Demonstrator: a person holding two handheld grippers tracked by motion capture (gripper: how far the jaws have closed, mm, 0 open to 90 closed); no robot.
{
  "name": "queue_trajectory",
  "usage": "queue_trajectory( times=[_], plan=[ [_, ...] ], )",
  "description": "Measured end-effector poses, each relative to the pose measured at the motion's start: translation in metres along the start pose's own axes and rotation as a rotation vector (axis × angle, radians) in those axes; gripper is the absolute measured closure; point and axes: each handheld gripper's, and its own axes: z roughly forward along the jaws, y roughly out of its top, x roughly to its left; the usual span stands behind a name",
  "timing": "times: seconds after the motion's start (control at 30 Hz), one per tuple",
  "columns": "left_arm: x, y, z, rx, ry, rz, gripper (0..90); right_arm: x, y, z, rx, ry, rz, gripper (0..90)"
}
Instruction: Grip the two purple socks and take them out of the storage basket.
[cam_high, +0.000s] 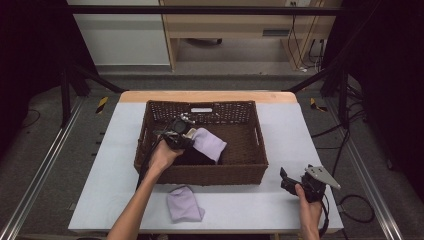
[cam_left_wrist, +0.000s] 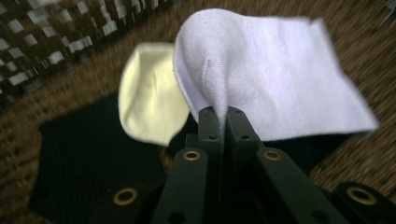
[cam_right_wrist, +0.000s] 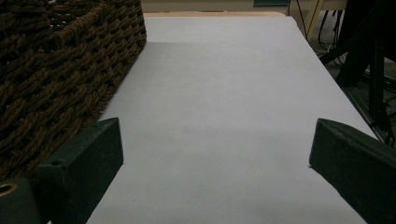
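While the left gripper (cam_high: 181, 131) reaches down into the wicker basket (cam_high: 250, 172) that stands toward the far middle of the table (cam_high: 280, 125), its jaws are clamped on a fold of a lavender sock (cam_high: 209, 143) lying over dark cloth near the basket's left half. From above, a second lavender sock (cam_high: 184, 204) lies crumpled on the table just outside the basket's near wall, close to the near edge and left of centre. The right gripper (cam_high: 286, 181) rests near the near right corner, well apart from both socks, its jaws spread with nothing between them. Looking along the left gripper's own jaws, they stand pressed together on a pinched ridge of the lavender sock (cam_left_wrist: 280, 74), the rest of which fans out across the basket floor; just beside it, partly tucked under its edge, lies a pale yellow sock (cam_left_wrist: 147, 98), and a black cloth (cam_left_wrist: 88, 163) spreads beneath both. Looking along the right gripper's jaws, they stand wide apart over bare table (cam_right_wrist: 219, 116), with the basket's woven wall (cam_right_wrist: 60, 70) close by on the left.
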Motion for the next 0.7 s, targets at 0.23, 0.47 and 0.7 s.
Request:
queue_trajectory(
  times=[0.23, 0.47, 0.7],
  plan=[
    [0.003, -0.003, -0.018, -0.176, -0.004, 0.0, 85.5, 0.0, 0.0, 0.0, 0.001, 0.0, 0.001, 3.4],
    [0.004, -0.003, -0.033, -0.305, -0.024, 0.003, 85.9, 0.0, 0.0, 0.001, 0.001, 0.003, -0.002, 3.4],
    [0.002, -0.002, -0.055, -0.403, -0.04, -0.019, 85.9, 0.0, 0.0, 0.001, 0.001, 0.003, -0.002, 3.4]
  ],
)
